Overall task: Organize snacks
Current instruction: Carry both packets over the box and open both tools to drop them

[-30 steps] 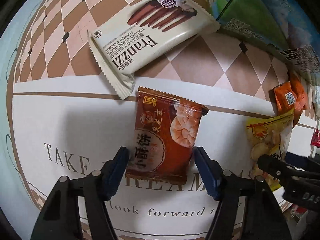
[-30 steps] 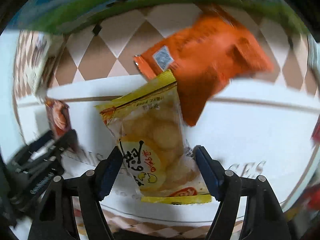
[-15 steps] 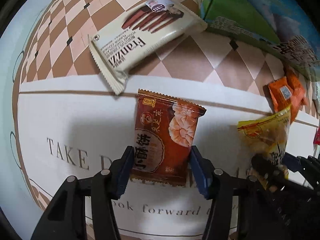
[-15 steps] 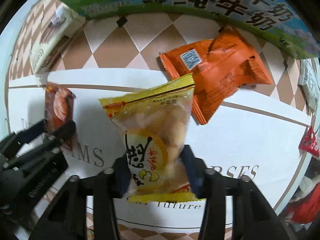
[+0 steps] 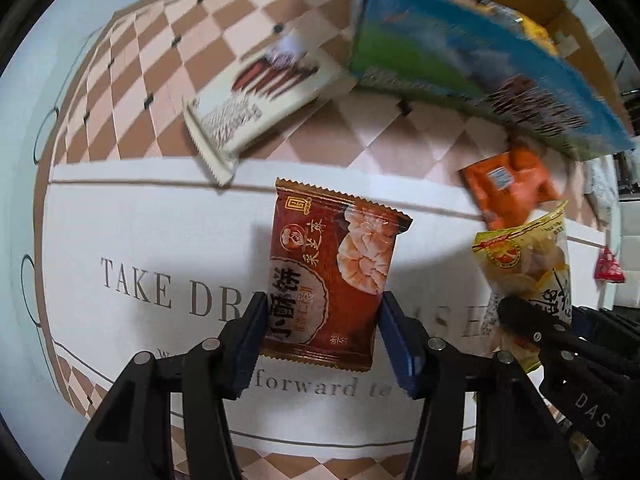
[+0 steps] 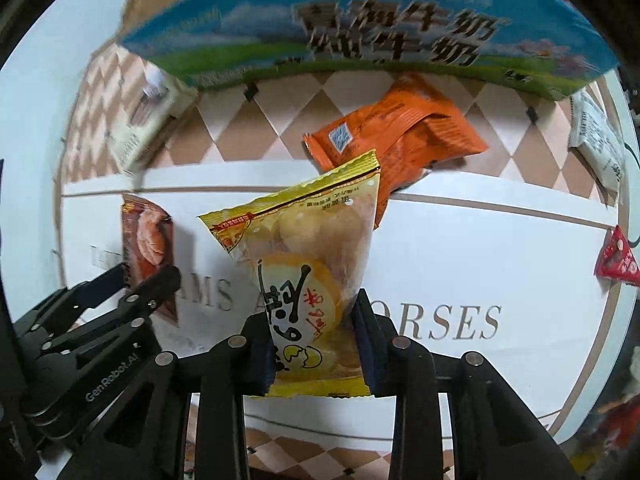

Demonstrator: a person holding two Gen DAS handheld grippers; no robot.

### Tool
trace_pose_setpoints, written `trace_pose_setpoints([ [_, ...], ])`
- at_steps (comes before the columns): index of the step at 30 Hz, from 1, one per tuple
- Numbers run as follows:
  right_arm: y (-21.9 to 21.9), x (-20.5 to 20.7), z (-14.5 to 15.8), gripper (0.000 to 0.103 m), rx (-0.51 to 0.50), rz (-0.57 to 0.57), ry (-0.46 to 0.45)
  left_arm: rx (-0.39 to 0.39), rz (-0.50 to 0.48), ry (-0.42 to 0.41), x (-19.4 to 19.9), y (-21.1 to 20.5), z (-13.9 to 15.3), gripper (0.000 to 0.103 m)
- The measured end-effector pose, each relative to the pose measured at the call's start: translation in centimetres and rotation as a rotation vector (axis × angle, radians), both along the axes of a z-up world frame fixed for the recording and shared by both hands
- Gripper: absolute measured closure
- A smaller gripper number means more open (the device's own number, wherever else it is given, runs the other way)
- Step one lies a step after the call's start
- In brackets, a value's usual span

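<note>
Both grippers are loaded now. The left gripper (image 5: pixel 322 340) has its blue pads clamped on the lower edges of a red-brown biscuit packet (image 5: pixel 332 276), and the packet stands upright out of the jaws, long axis running away from the camera, its top seal pointing toward the box. The right gripper (image 6: pixel 312 344) is squeezed tight on the waist of a yellow snack bag (image 6: pixel 304 264), which also sticks straight up between its fingers, bulging above the pinch.

What matters for the drop-off, I'd say: the blue-and-green carton (image 6: pixel 360 36) sits ahead of both packets across the checked tablecloth (image 5: pixel 160 208), and in the left view its open brown top shows up at the far right, so the right hand looks a shade nearer.

The left view catches that open top and a cream cookie pack (image 5: pixel 256 108) lying beside the carton. The right view hides the opening but shows the orange packet (image 6: pixel 400 132) lying just behind the yellow bag, a white pack (image 6: pixel 596 140) and a small red packet (image 6: pixel 616 260) at the right edge
</note>
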State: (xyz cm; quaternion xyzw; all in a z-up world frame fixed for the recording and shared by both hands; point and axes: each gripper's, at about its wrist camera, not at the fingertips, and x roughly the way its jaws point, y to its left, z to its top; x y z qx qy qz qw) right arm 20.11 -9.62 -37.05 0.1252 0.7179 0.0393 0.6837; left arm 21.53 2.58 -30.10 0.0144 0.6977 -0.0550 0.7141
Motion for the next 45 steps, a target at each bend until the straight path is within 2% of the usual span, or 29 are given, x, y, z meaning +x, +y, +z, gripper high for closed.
trace_pose_setpoints([
  [6,-4.0,-0.5,5.1,0.068,0.084,-0.059,-0.09,-0.077,-0.034,-0.122,1.2,-1.9,7.0,0.05],
  [7,-4.6,0.3,7.3,0.068,0.092,-0.067,-0.107,-0.088,-0.04,-0.139,1.4,-2.2,8.1,0.05],
  [10,-6.6,2.5,11.3,0.068,0.109,-0.1,-0.162,-0.127,-0.068,-0.201,3.6,-3.5,10.9,0.05],
  [13,-8.8,4.3,14.3,0.068,0.108,-0.131,-0.224,-0.147,-0.094,-0.242,6.0,-5.2,12.7,0.05],
  [17,-11.3,8.2,16.7,0.068,0.094,-0.18,-0.292,-0.167,-0.12,-0.273,11.2,-7.6,14.6,0.05],
  [21,-14.6,13.1,17.8,0.068,0.048,-0.218,-0.322,-0.153,-0.132,-0.274,16.6,-9.3,14.1,0.05],
  [25,-17.2,18.4,15.9,0.068,-0.001,-0.246,-0.292,-0.127,-0.129,-0.234,21.7,-10.4,11.7,0.05],
  [29,-18.9,22.8,11.8,0.068,-0.036,-0.264,-0.224,-0.107,-0.118,-0.157,25.6,-11.0,8.3,0.05],
  [36,-20.6,26.8,6.1,0.068,-0.068,-0.265,-0.128,-0.047,-0.091,-0.058,28.9,-11.0,3.4,0.049],
  [38,-20.6,27.6,4.7,0.065,-0.103,-0.248,-0.081,-0.037,-0.058,-0.04,29.4,-10.6,2.6,0.049],
  [39,-20.7,27.7,4.6,0.054,-0.109,-0.249,-0.072,-0.041,-0.048,-0.03,29.5,-10.5,2.3,0.049],
  [40,-20.6,27.8,4.6,0.026,-0.107,-0.25,-0.068,-0.046,-0.042,-0.019,29.7,-10.5,2.0,0.048],
  [42,-20.3,28.0,4.0,0.018,-0.075,-0.244,-0.065,-0.044,-0.039,-0.003,29.8,-10.4,1.6,0.039],
  [43,-20.0,28.1,4.0,0.017,-0.084,-0.233,-0.063,-0.041,-0.04,-0.01,29.9,-10.3,1.6,0.035],
  [45,-19.5,28.2,4.0,0.016,-0.096,-0.214,-0.069,-0.033,-0.043,-0.017,29.8,-10.3,1.6,0.015],
])
